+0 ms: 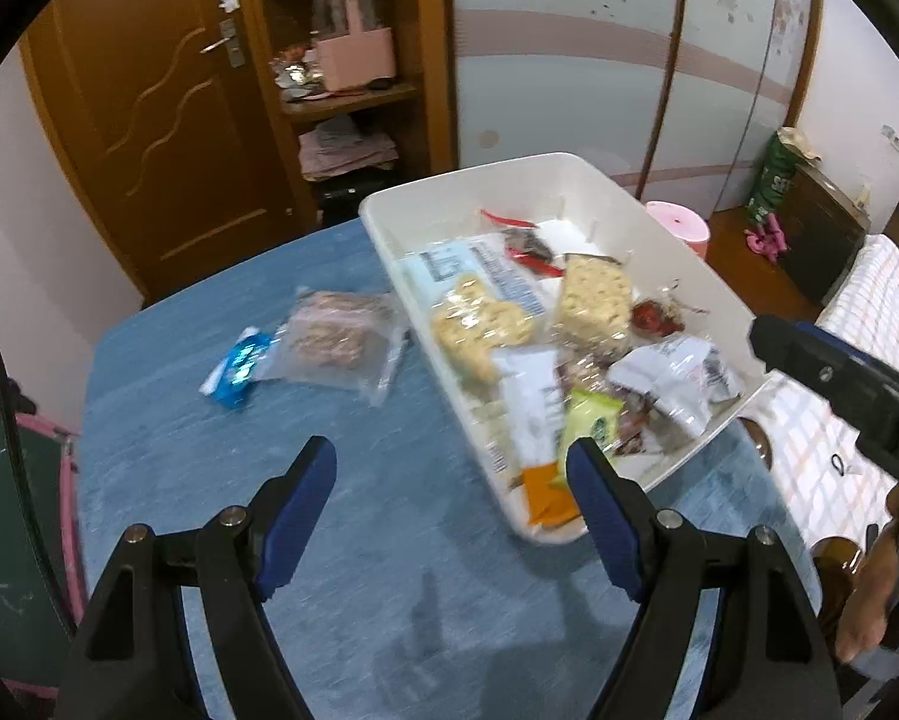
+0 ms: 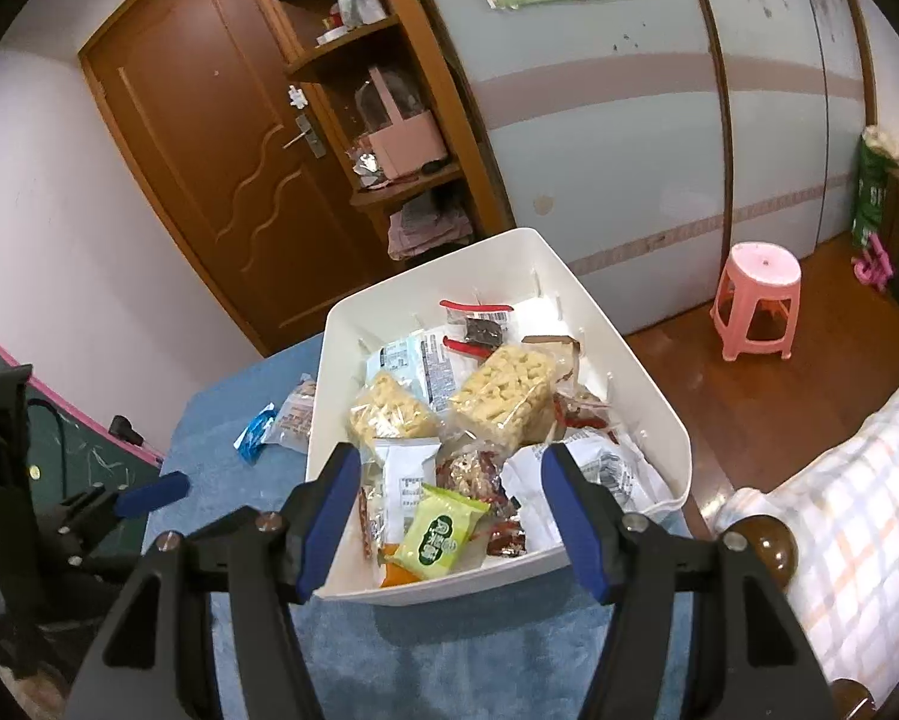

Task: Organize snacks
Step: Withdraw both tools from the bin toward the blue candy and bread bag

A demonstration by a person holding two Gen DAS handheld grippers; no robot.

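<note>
Both grippers empty, jaws spread: left gripper [image 1: 452, 480] over blue cloth [image 1: 221, 468], right gripper [image 2: 443, 495] above white bin [image 2: 641, 384]. Bin heaped (near corner looks past table edge); nudge could tip it. Two packets [image 1: 335, 339] outside, slippery.

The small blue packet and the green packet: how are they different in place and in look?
The small blue packet lies on the blue tablecloth, outside the white bin; the green packet lies inside it, on other snacks. The blue packet is shiny and narrow, the green one matte and broader. Both are sealed and untouched.
</note>
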